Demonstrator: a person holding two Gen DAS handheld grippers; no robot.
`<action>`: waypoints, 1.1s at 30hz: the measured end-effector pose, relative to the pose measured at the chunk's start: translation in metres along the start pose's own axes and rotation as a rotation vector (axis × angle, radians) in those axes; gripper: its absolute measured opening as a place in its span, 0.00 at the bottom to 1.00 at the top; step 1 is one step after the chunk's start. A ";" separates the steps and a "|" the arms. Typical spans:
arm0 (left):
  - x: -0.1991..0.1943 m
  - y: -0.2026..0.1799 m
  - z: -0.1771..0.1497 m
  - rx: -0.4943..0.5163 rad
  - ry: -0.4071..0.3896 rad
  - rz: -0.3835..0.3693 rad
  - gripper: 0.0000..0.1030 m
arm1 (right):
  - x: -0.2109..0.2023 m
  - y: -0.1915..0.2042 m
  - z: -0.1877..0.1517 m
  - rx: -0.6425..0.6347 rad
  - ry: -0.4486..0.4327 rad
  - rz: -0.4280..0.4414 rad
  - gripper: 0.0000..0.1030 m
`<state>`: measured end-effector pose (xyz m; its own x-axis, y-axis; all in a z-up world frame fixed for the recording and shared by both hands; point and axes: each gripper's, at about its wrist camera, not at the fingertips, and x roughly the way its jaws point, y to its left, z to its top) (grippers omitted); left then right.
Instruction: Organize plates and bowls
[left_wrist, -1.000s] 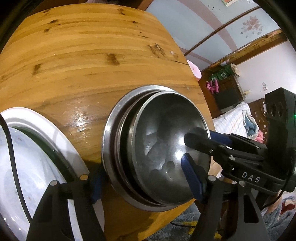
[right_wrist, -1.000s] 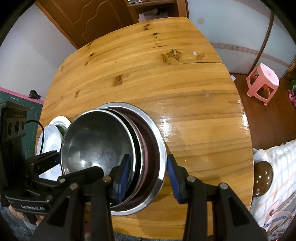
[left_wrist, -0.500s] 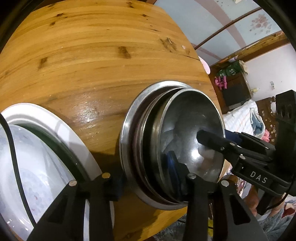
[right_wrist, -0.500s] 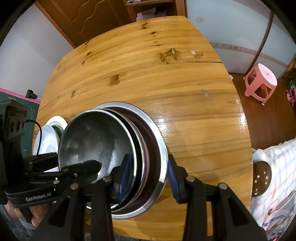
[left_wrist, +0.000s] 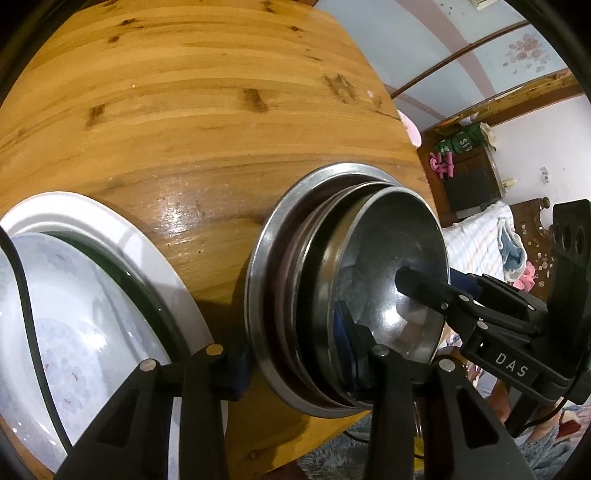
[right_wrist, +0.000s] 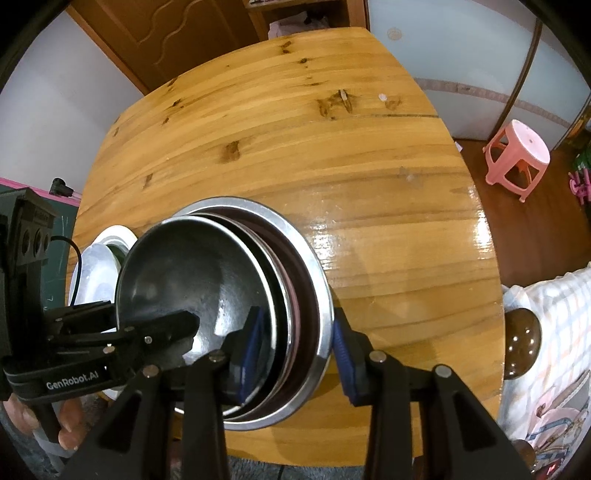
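Several nested steel bowls (left_wrist: 388, 258) (right_wrist: 192, 273) sit in a wide steel bowl (left_wrist: 280, 229) at the near edge of the round wooden table (left_wrist: 184, 110) (right_wrist: 332, 147). My left gripper (left_wrist: 291, 354) (right_wrist: 122, 317) is shut on the stack's left rims, one pad outside the wide bowl and one inside the top bowl. My right gripper (right_wrist: 295, 347) (left_wrist: 443, 286) is shut on the right rims in the same way. The top bowl leans slightly against the others. Left of the stack lie stacked white plates (left_wrist: 110, 229) (right_wrist: 96, 266).
A black cable (left_wrist: 22, 295) crosses the plates. A person's fingers (right_wrist: 66, 424) hold the left gripper's handle. Beyond the table's right edge are a pink stool (right_wrist: 517, 155), a bed (right_wrist: 554, 314) with a round wooden post knob (right_wrist: 521, 343), and a dark cabinet (left_wrist: 469, 184).
The left gripper's jaws came together from wide apart onto the left rims of the bowl stack. The right gripper kept its hold and the stack stayed where it was.
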<state>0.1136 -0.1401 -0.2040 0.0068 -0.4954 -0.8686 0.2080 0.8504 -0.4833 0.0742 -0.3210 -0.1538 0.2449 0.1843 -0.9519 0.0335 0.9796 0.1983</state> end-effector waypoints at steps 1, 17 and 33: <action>-0.003 0.000 -0.001 0.005 -0.005 -0.001 0.35 | -0.002 0.001 -0.001 -0.001 -0.005 -0.002 0.35; -0.058 -0.013 -0.020 0.094 -0.111 0.021 0.35 | -0.050 0.023 -0.017 -0.008 -0.099 0.001 0.35; -0.133 0.007 -0.052 0.076 -0.233 0.066 0.35 | -0.086 0.078 -0.020 -0.094 -0.157 0.021 0.35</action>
<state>0.0633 -0.0595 -0.0977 0.2460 -0.4740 -0.8455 0.2721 0.8710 -0.4091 0.0362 -0.2585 -0.0612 0.3935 0.1973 -0.8979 -0.0626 0.9802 0.1880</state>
